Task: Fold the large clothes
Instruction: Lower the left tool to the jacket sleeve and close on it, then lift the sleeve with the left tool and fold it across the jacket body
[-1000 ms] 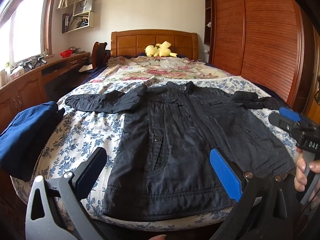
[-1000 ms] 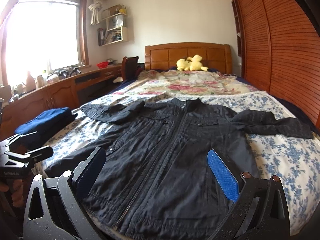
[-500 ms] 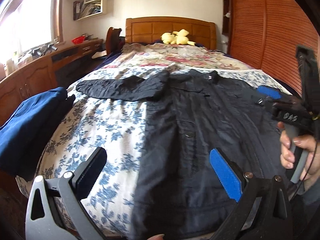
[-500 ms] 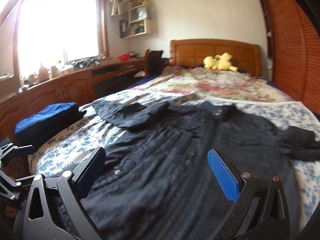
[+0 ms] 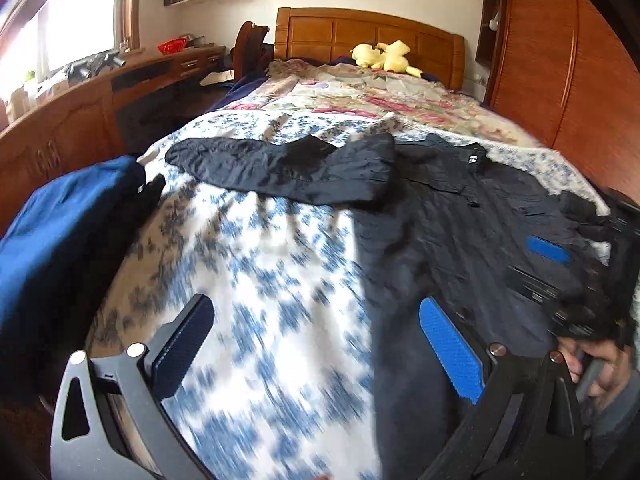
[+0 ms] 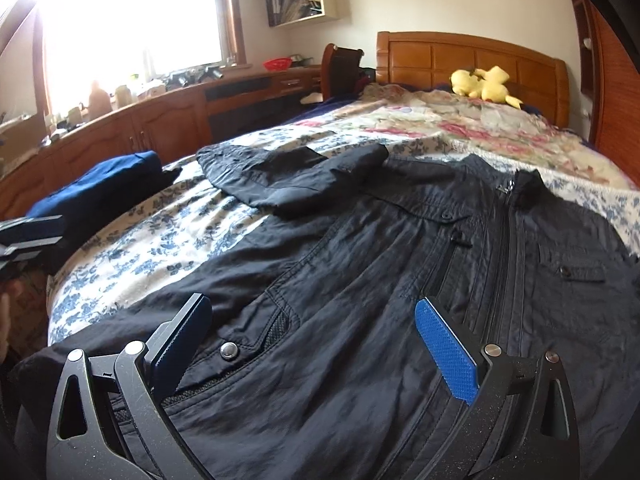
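**Both grippers spread wide, nothing held, jacket flat on bed**

We've got the black jacket (image 6: 400, 280) lying face up on the bed (image 5: 260, 260), zip closed, collar toward the headboard (image 6: 472, 60). One sleeve (image 5: 280, 168) is stretched out sideways over the flowered cover; the other sleeve is mostly cut off at frame edge.

Left gripper (image 5: 316, 344) hovers over bare cover just beside the jacket's side edge, fingers wide apart, nothing between them. Right gripper (image 6: 312, 344) hangs low over the lower front near the snap pocket (image 6: 256, 340), fingers also spread wide, empty. We can't tell if it's touching the cloth.

Handling, our guess: thin, soft, wrinkly fabric, prob. light & a bit slick, so it'll sag and slide w/o support. Best pinch is at firmer spots, i.e. hem, side seam, shoulder or cuff, not mid-panel. Zip and snaps add some stiffness along the centre.

A folded blue garment (image 5: 68, 216) sits off to the side.
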Action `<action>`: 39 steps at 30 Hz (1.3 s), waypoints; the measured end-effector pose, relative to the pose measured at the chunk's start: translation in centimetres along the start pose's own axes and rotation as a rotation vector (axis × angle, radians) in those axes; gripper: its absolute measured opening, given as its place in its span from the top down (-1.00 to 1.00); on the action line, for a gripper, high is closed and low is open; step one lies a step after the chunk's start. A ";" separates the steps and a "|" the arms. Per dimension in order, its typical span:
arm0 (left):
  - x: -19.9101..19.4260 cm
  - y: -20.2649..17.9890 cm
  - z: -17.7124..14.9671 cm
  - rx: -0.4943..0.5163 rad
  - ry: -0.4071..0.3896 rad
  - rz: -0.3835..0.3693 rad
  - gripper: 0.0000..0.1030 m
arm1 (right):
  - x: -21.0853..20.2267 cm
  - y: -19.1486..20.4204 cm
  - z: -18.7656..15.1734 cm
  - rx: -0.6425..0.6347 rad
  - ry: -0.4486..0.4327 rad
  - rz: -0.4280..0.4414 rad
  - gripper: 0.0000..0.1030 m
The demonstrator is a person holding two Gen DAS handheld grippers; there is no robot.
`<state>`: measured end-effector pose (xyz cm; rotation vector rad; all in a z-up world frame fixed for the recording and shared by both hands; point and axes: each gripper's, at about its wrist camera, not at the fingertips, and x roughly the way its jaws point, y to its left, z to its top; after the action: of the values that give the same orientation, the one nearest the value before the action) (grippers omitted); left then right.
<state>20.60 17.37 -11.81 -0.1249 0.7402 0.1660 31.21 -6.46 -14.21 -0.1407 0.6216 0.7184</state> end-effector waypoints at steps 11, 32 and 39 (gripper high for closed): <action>9.5 4.4 5.8 -0.018 0.041 -0.036 -0.65 | 1.2 -0.4 -0.3 0.013 0.036 -0.009 -1.00; 24.1 12.7 10.9 -0.345 0.171 -0.056 -0.43 | 1.5 -0.8 -0.6 0.035 0.038 -0.004 -1.00; 24.5 12.0 12.5 -0.302 0.196 -0.028 0.98 | 1.6 -0.7 -0.6 0.032 0.033 -0.006 -1.00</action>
<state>44.31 33.89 -19.92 -0.4441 0.9046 0.2410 32.31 -6.29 -15.65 -0.1247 0.6638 0.7008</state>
